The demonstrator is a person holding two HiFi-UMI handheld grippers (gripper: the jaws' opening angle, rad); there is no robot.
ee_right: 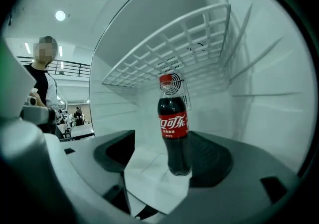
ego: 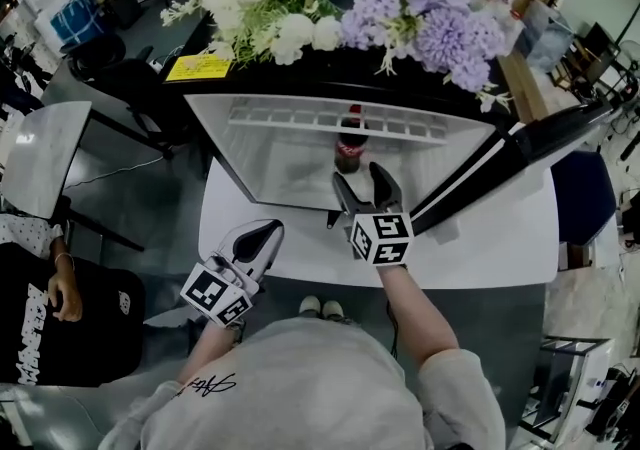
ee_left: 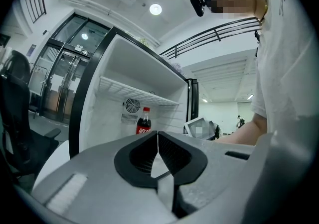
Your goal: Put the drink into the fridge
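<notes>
the right gripper has its jaws spread. the drink stands upright just past them on the fridge floor. the left gripper has its jaws pressed together, empty, by the counter edge. we judge placing done; next, back straight out and shut the door, which only the head view shows open.

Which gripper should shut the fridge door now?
Probably right. The right gripper is open, close to the open fridge door; the cola bottle already stands inside. The left gripper is shut and farther away.
</notes>
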